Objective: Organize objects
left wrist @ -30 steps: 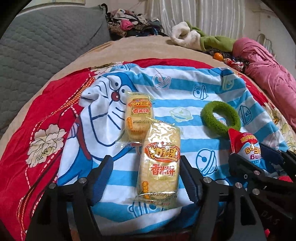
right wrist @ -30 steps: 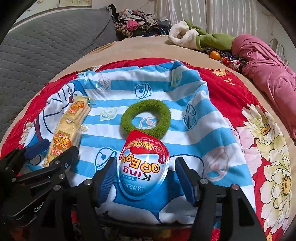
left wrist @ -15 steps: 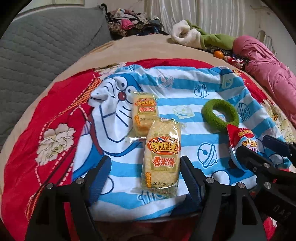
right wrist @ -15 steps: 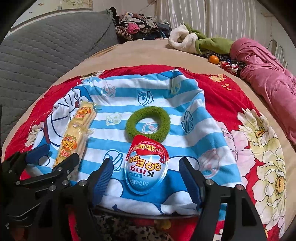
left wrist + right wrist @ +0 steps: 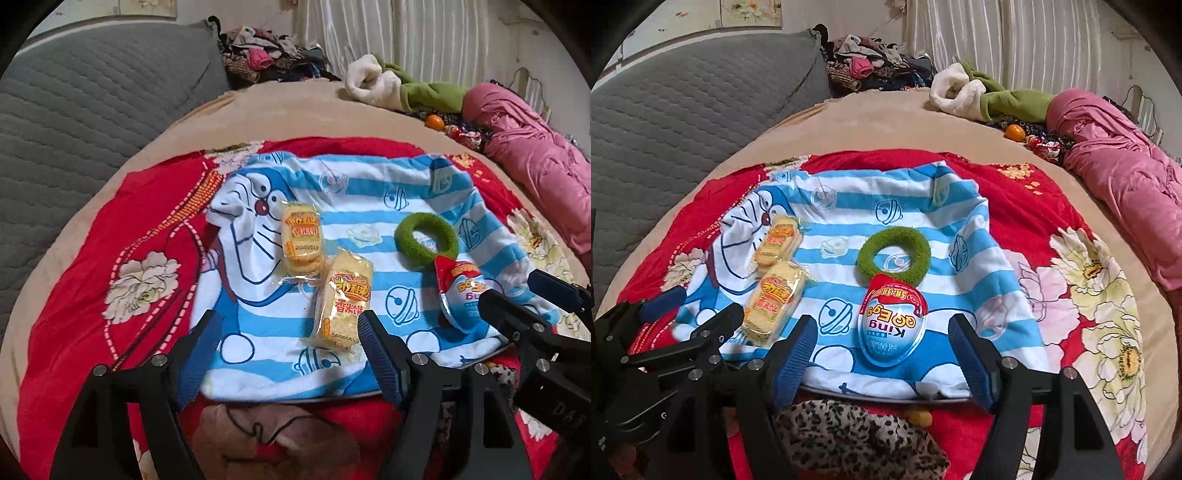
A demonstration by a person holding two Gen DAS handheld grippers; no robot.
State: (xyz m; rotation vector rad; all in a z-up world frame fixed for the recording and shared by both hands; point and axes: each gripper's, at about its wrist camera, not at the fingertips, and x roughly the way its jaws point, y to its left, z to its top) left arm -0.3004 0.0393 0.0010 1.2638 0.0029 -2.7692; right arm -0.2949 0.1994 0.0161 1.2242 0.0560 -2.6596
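Note:
Two yellow rice-cracker packs lie on a blue-striped Doraemon cloth (image 5: pixel 369 192): a far pack (image 5: pixel 301 236) and a near pack (image 5: pixel 341 302). A green fuzzy ring (image 5: pixel 426 240) and a red-and-blue King Egg (image 5: pixel 892 323) lie to their right. My left gripper (image 5: pixel 288 354) is open and empty, at the cloth's near edge, its right finger beside the near pack. My right gripper (image 5: pixel 882 354) is open and empty, just short of the egg, which lies between its fingers' lines. The near pack (image 5: pixel 775 299) and ring (image 5: pixel 894 254) also show in the right wrist view.
The cloth lies on a red flowered blanket (image 5: pixel 1089 280) on a tan bed. A grey quilted headboard (image 5: pixel 74 122) is at left. A pink quilt (image 5: pixel 1126 184), green-white clothing (image 5: pixel 979 92) and an orange (image 5: pixel 1014 132) lie at the back right. Leopard-print fabric (image 5: pixel 849 435) is below.
Both grippers have drawn back toward the cloth's near edge and stayed open. The near pack and the egg stay on the cloth, now farther from the fingers.

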